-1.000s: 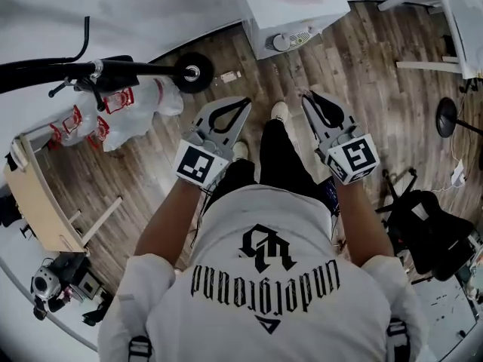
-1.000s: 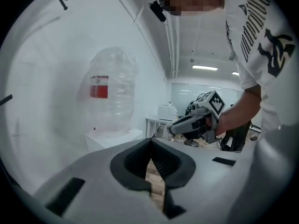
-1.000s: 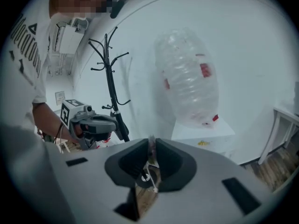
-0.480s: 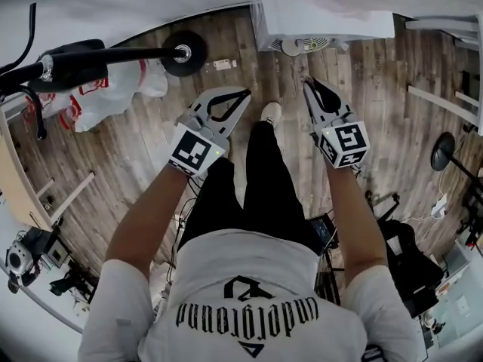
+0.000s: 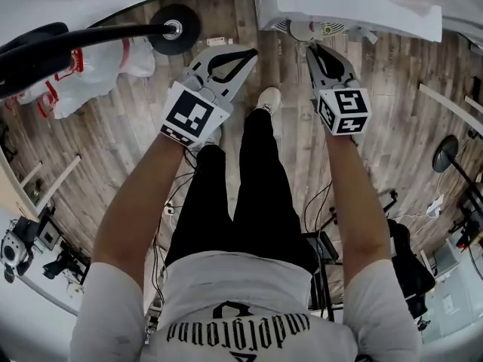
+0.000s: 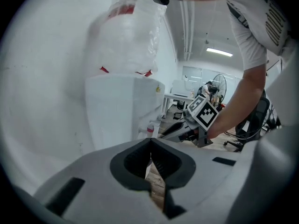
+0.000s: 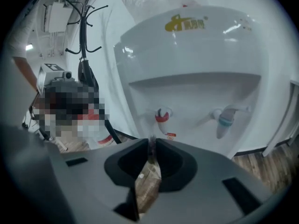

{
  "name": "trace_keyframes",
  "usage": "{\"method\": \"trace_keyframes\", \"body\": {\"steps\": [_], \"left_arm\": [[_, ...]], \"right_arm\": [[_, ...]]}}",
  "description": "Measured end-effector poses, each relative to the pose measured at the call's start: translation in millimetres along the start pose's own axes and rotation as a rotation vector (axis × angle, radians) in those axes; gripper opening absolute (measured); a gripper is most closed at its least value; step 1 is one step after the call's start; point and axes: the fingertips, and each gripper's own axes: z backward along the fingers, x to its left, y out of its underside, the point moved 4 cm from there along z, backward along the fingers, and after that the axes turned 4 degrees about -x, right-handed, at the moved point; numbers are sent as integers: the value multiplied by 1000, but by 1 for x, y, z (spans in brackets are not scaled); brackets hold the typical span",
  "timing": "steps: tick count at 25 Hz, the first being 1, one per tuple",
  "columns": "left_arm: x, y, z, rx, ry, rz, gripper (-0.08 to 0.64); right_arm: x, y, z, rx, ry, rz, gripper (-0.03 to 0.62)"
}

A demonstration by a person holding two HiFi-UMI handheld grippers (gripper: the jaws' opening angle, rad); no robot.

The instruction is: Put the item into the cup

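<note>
Wood-plank floor (image 5: pixel 113 142), white water dispenser (image 7: pixel 196 64) close ahead. Left hand-held gripper (image 5: pixel 251 52) and right hand-held gripper (image 5: pixel 309 47) both pressed together at the tips, pinching nothing. Item and cup not in view. Yellow logo (image 7: pixel 184 22) on dispenser illegible; shirt (image 5: pixel 241 292) printed "underground".

White T-shirt (image 5: pixel 241 296) showing black gothic lettering "underground", appearing upside down in head view. Water dispenser (image 7: pixel 201 59) carrying yellow logo (image 7: pixel 184 23); its characters blurring beyond reading.
</note>
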Motion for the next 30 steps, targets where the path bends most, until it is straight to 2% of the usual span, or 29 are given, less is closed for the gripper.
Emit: {"method": "trace_keyframes", "body": {"steps": [7,17,24,30], "left_arm": [[5,26,-29,23,2,1,9],[-2,38,-36,34,14,5,9],[-2,34,-30,28,7,6,9],[-3,23,-21,25,4,1,9]], "right_arm": [[-25,33,-40,28,19,4,60],[-29,51,-69,63,11,42,71],[-27,51,-70,65,21,26,153],[-23,46,-61,71,23,22,199]]}}
